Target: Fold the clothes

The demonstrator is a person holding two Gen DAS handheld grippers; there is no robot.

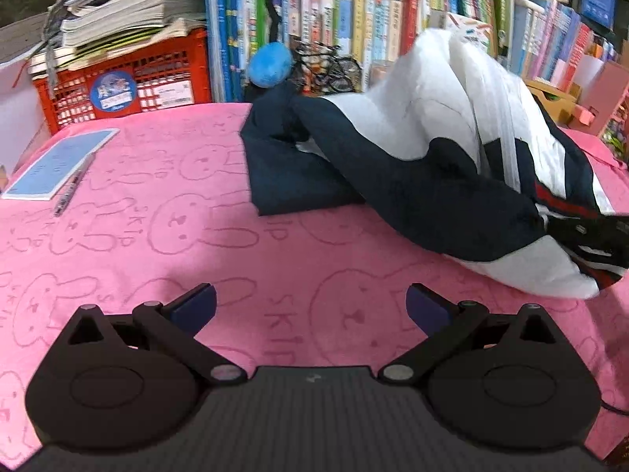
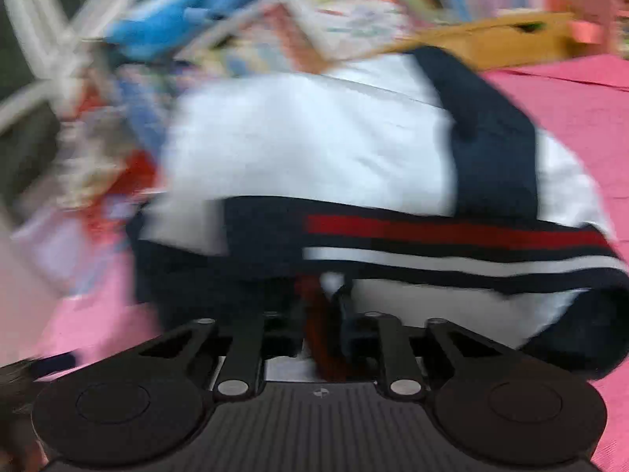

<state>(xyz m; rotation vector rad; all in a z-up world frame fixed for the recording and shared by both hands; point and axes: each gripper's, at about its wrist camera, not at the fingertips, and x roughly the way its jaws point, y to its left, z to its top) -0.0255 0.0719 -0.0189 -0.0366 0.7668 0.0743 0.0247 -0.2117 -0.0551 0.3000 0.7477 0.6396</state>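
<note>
Right gripper [image 2: 320, 326] pinches the navy-and-white jacket [image 2: 314, 149], its red stripe blurred; left gripper [image 1: 310, 306] spreads above bunny-embossed pink cloth [image 1: 157, 244].

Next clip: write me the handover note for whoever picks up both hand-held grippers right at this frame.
Left hand-held gripper: open, empty, hovering over the pink bunny-print blanket.
Right hand-held gripper: shut on the hem of the navy-and-white jacket, lifting it; that view is motion-blurred.
Jacket: partly raised, its navy end resting on the blanket toward the bookshelf. A blue notebook and pen lie at the blanket's left.
Done: one grasp. Left: all folds; nothing looks folded yet.
</note>
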